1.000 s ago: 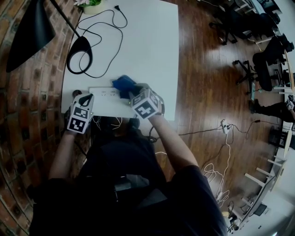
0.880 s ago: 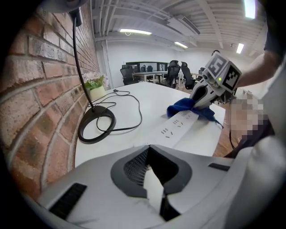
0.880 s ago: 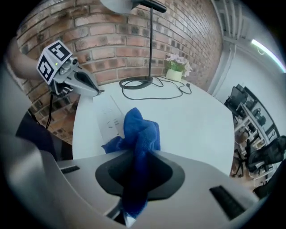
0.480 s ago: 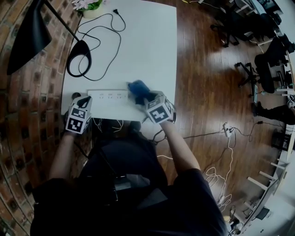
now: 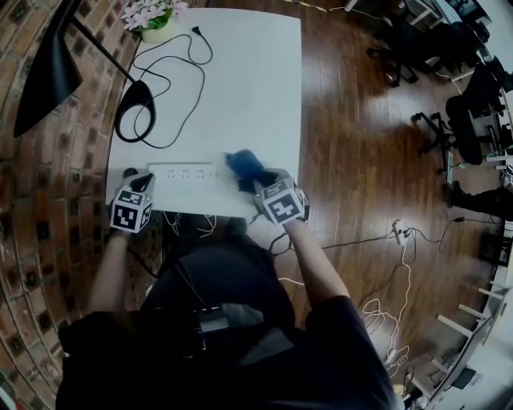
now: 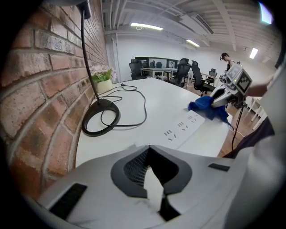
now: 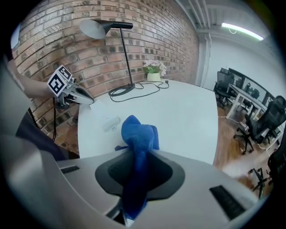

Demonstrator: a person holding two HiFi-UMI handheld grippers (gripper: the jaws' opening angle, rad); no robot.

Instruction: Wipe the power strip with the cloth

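Right hand-held gripper [image 5: 253, 181] is clenched on the bunched blue terry cloth [image 5: 244, 163]. In the right gripper view, the cloth [image 7: 139, 136] runs up through the jaws and balloons past the tips. The cloth sits at the right end of the white rectangular power strip [image 5: 183, 171], on the white worktop [image 5: 248, 88].

Left hand-held gripper [image 5: 143, 183] is at the strip's left end. Its jaws are together with nothing between them [image 6: 149, 147]. Can't tell whether the tips actually press on the strip [image 6: 185, 127].

The black ring-shaped lamp base [image 5: 134, 110] and its looped black cord [image 5: 178, 72] lie beyond the strip, well apart from it. The pale flower pot [image 5: 155, 24] is at the far corner, past the cord.
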